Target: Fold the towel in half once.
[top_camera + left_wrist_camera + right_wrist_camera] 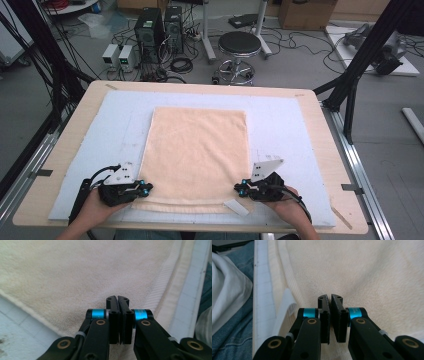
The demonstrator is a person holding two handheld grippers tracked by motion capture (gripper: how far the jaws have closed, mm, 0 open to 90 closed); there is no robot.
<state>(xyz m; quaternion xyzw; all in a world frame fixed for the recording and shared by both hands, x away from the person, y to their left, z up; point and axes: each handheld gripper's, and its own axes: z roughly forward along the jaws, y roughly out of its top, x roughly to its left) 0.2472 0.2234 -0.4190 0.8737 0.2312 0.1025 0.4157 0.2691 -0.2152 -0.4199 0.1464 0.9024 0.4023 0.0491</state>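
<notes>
We have the pale peach terry towel (196, 157) lying flat on the white gridded mat (280, 125) of the wooden bench (75, 130), its near edge towards us. Our left tool (144, 189) and right tool (240, 189) sit at the two near corners, each with jaws pressed together; whether cloth is pinched between them we cannot tell. To fold well, we should grip both corners evenly, lift together and keep the hem (172, 290) taut and level.
</notes>
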